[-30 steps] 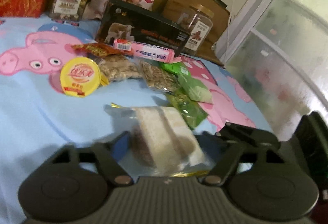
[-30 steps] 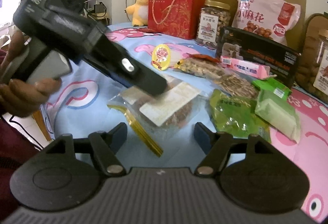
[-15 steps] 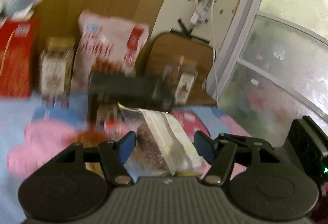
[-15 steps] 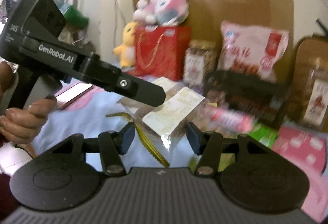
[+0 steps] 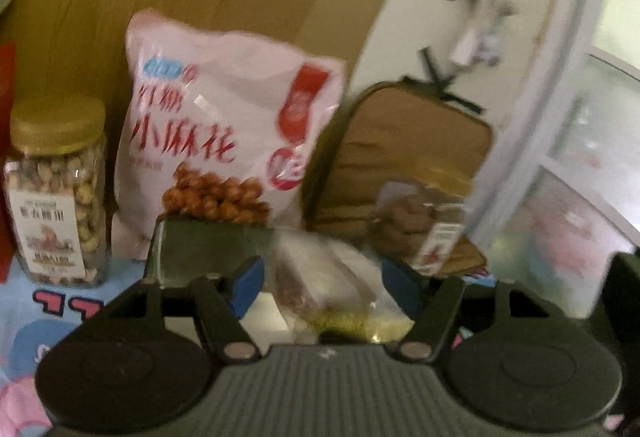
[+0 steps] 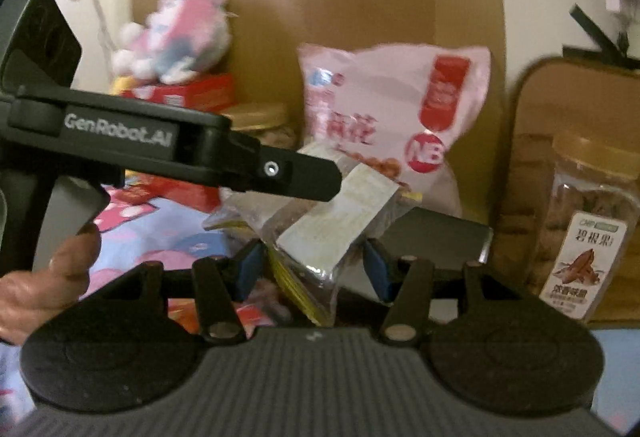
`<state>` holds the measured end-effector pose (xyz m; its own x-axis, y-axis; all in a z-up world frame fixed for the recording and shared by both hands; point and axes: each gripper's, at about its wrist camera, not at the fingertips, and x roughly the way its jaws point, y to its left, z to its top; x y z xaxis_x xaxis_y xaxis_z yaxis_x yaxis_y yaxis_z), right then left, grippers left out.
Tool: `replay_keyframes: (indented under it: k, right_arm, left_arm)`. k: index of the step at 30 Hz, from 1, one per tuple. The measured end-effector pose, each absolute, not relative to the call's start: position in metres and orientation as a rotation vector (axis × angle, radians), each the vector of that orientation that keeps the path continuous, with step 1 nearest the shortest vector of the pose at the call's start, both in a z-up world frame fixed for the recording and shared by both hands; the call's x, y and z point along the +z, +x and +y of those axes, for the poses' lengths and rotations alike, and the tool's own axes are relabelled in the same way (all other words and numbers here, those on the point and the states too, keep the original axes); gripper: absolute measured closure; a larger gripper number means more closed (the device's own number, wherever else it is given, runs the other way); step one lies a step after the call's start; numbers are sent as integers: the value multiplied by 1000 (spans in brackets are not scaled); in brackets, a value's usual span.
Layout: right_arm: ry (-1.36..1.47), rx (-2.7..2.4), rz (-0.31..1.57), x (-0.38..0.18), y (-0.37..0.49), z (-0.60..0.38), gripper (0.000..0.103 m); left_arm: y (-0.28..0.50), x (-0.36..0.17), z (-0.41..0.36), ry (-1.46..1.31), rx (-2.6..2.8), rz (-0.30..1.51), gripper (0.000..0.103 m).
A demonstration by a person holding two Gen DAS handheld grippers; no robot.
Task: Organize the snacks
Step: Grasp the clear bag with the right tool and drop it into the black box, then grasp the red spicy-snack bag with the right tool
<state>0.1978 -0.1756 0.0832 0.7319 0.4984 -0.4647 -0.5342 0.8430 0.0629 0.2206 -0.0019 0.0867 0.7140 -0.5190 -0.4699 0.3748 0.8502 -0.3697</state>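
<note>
Lifted off the blue bedsheet (image 5: pixel 24 321) since a second ago, the clear snack bag (image 5: pixel 320 285) now hangs in the left gripper (image 5: pixel 320 283), pinched top and bottom. Right gripper (image 6: pixel 312 269) waits wide, bag between its fingers untouched. Mid-carry; next, choose a spot near the black box (image 5: pixel 208 249).

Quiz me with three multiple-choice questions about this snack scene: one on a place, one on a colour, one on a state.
1. What stands directly behind the long black box?
A. a pink printed snack bag
B. a green bottle
C. a steel kettle

2. What colour is the lid of the clear plastic nut jar?
A. red
B. gold
C. black

3. How is the clear plastic snack packet with the white label?
A. lying flat
B. torn and spilling
C. held up in the left tongs

Answers:
1 A, the bag rises just behind the box.
2 B, its screw lid looks gold.
3 C, the packet sits between the blue pads, above the blue cartoon cloth.
</note>
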Motion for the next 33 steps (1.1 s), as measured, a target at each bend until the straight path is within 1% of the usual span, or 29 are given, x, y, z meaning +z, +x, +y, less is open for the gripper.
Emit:
replay_keyframes:
  k: [3, 6, 11, 14, 16, 20, 24, 28, 31, 33]
  right_arm:
    - [-81, 474, 482, 77, 209, -177, 44]
    - [-7, 473, 467, 82, 198, -189, 44]
    - [10, 508, 416, 90, 159, -197, 44]
    - [18, 564, 413, 87, 130, -195, 44]
    - [10, 606, 433, 79, 110, -189, 44]
    - [-54, 685, 471, 62, 78, -162, 44]
    - [-82, 747, 511, 52, 72, -133, 44]
    - [-103, 755, 553, 48, 85, -111, 44]
    - [-93, 697, 597, 44, 104, -104, 45]
    - [-51, 657, 650, 39, 123, -102, 44]
  left_arm:
    - [222, 81, 0, -251, -451, 600, 35]
    - [196, 87, 10, -243, -467, 545, 35]
    - [118, 96, 49, -281, -564, 454, 27]
    - [61, 90, 85, -263, -525, 380, 23]
    - [36, 80, 111, -260, -446, 384, 23]
    - [18, 57, 152, -342, -336, 473, 25]
    - [9, 38, 168, -412, -320, 497, 25]
    - [7, 23, 157, -378, -330, 489, 25]
    - [9, 10, 147, -337, -333, 515, 25]
    - [3, 13, 145, -321, -348, 483, 24]
